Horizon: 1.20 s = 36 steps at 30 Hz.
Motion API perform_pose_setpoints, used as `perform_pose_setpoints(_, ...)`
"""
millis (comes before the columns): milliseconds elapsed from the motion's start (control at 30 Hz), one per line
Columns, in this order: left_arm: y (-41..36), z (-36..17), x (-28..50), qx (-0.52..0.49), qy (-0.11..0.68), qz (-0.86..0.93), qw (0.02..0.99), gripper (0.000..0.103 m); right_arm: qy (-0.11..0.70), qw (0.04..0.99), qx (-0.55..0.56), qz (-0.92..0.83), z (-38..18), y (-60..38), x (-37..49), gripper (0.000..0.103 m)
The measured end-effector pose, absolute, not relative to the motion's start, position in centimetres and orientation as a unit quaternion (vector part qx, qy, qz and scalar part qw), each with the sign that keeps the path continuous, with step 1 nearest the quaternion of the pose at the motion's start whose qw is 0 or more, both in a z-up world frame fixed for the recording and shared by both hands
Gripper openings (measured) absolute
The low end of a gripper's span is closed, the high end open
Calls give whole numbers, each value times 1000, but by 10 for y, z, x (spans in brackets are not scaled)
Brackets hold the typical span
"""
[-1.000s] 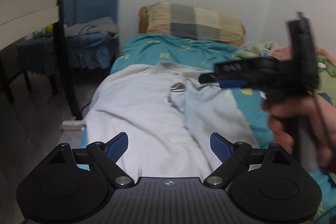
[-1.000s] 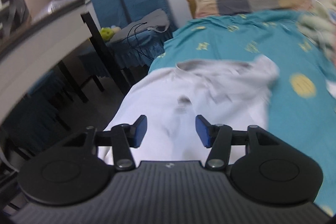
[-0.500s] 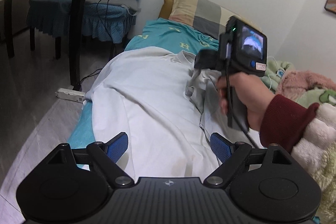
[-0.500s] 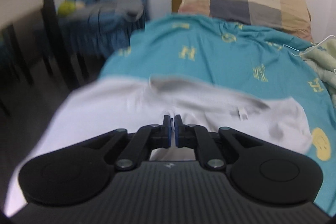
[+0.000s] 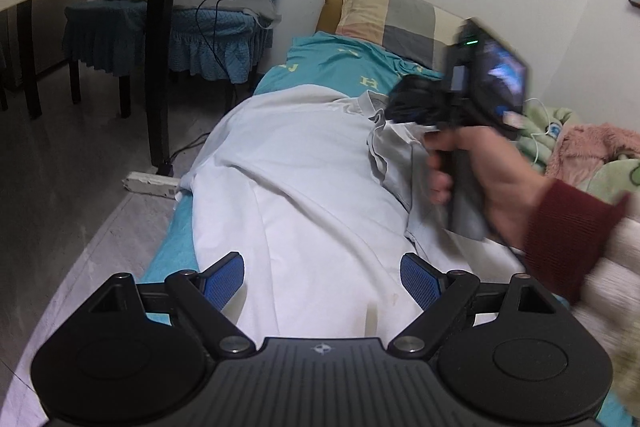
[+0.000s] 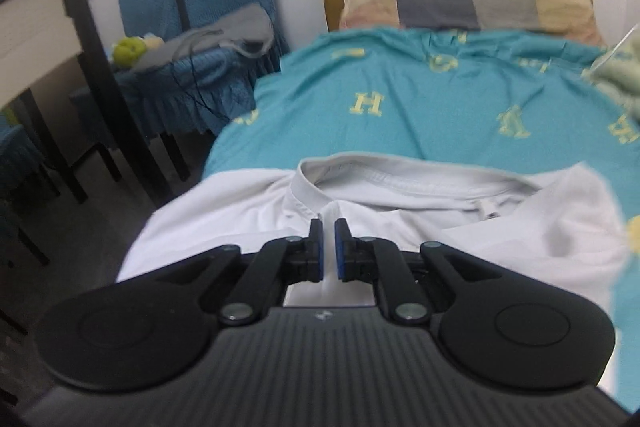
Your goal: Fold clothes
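Note:
A white collared shirt [image 5: 300, 167] lies spread along the teal bed sheet [image 5: 340, 71], collar [image 6: 400, 183] toward the pillow. My right gripper [image 6: 328, 247], held in a hand with a red cuff [image 5: 568, 227], sits just below the collar. Its jaws are opening slightly, and a fold of the shirt still fills the narrow gap between the pads. In the left wrist view that fold hangs lifted from the right gripper [image 5: 394, 107]. My left gripper [image 5: 322, 279] stands wide open low over the shirt's near part, with nothing pinched.
A plaid pillow [image 5: 392, 19] lies at the bed's head. Pink and green blankets [image 5: 592, 155] are piled on the right. Left of the bed stand blue-covered chairs [image 5: 208, 23], a dark table leg [image 5: 158, 67] and a power strip [image 5: 150, 183] on the floor.
The right gripper closed from open onto a fold of the shirt below the collar and raised it. The left gripper stayed open and shifted slightly over the shirt.

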<state>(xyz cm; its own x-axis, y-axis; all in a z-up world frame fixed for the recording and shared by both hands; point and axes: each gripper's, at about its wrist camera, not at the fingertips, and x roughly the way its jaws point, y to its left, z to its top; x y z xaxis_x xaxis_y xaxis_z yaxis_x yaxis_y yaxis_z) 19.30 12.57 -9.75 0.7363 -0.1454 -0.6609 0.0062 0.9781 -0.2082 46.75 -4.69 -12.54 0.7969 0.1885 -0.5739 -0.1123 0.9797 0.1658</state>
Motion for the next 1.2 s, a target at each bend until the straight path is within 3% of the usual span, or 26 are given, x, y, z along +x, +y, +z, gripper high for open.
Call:
perform_pose_setpoints(433, 105, -69, 136, -57, 324, -23, 944, 87, 303, 945, 95, 81, -39, -133, 230, 11)
perform_pose_setpoints(600, 85, -58, 106, -39, 309, -39, 950, 88, 289, 947, 126, 64, -35, -154, 146, 58)
perform_pose_setpoints(667, 77, -59, 98, -38, 316, -46, 947, 88, 278, 947, 149, 60, -39, -160, 121, 65)
perform_pose_setpoints(733, 72, -61, 92, -46, 329, -55, 941, 88, 275, 943, 174, 67, -44, -166, 105, 66)
perform_pose_setpoints(933, 93, -70, 100, -168, 373, -61, 911, 89, 281, 936, 199, 78, -55, -176, 103, 66)
perform_pose_setpoints(1200, 206, -91, 182, -421, 399, 32, 814, 90, 306, 921, 232, 72, -73, -193, 110, 66)
